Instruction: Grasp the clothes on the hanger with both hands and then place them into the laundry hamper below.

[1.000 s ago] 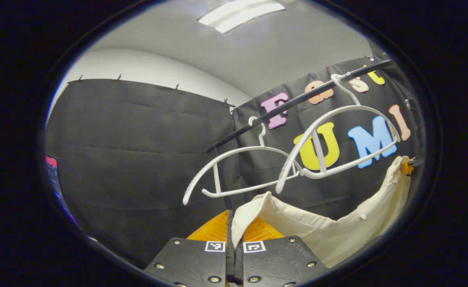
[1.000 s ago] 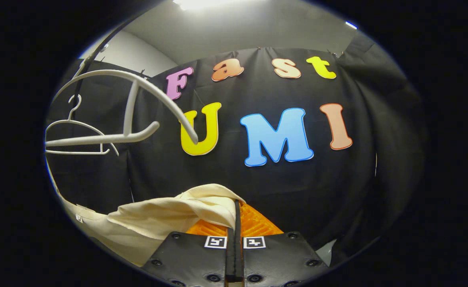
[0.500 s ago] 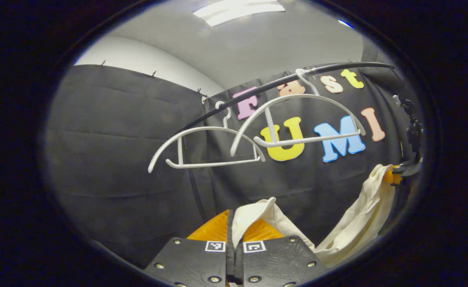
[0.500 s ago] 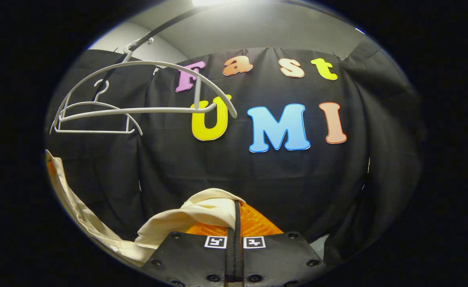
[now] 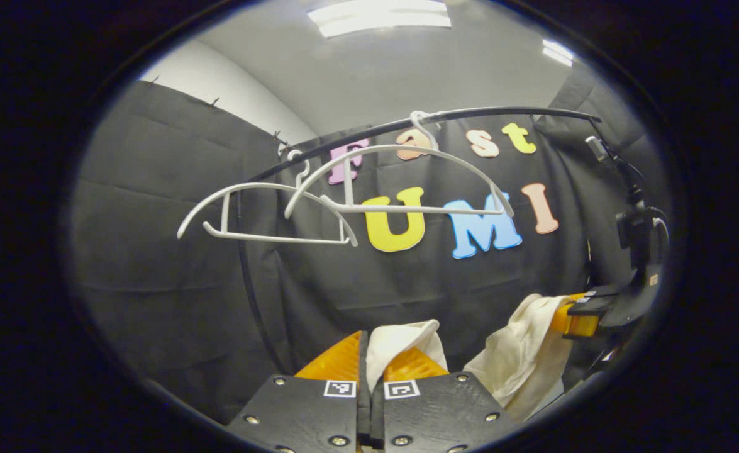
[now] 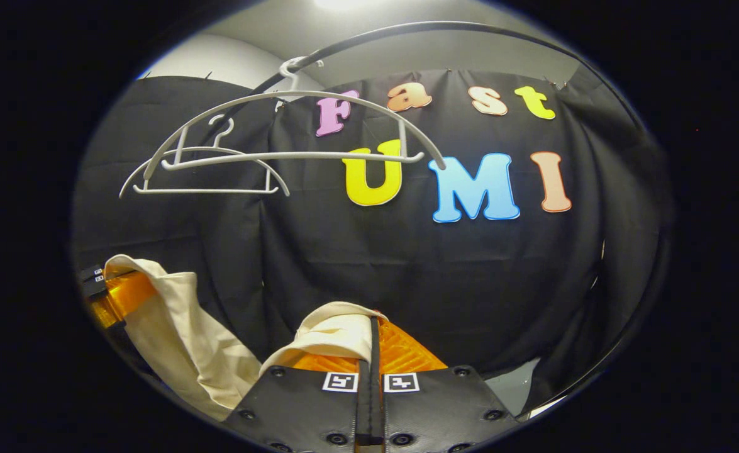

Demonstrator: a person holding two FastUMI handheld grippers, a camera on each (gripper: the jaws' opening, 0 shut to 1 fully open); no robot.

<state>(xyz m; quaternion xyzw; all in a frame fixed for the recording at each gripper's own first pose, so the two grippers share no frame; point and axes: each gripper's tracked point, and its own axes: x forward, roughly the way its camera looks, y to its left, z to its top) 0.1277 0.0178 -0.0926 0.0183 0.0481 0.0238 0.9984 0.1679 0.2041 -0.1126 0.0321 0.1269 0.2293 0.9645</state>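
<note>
A cream garment (image 5: 520, 352) hangs slack between my two grippers, off the hangers. My left gripper (image 5: 364, 352) is shut on one corner of it, the cloth bunched over its orange fingers (image 5: 338, 362). In the left gripper view the right gripper (image 5: 586, 314) sits at the far right, holding the other end. My right gripper (image 6: 372, 343) is shut on a fold of the cream garment (image 6: 338, 327). In the right gripper view the left gripper (image 6: 114, 292) shows at the lower left with cloth draped from it. Two bare white hangers (image 5: 400, 179) (image 6: 294, 132) hang on the black rail (image 5: 470, 114) above.
The black rail (image 6: 457, 28) arcs overhead and its upright post (image 5: 253, 283) runs down behind the hangers. Black cloth walls close off the back and sides. A pale patch of floor (image 6: 520, 387) shows at the lower right of the right gripper view.
Both grippers have come down and away from the hangers with the garment, and moved closer together. The cloth between them has gone slack. The hangers now sit higher in both views.
</note>
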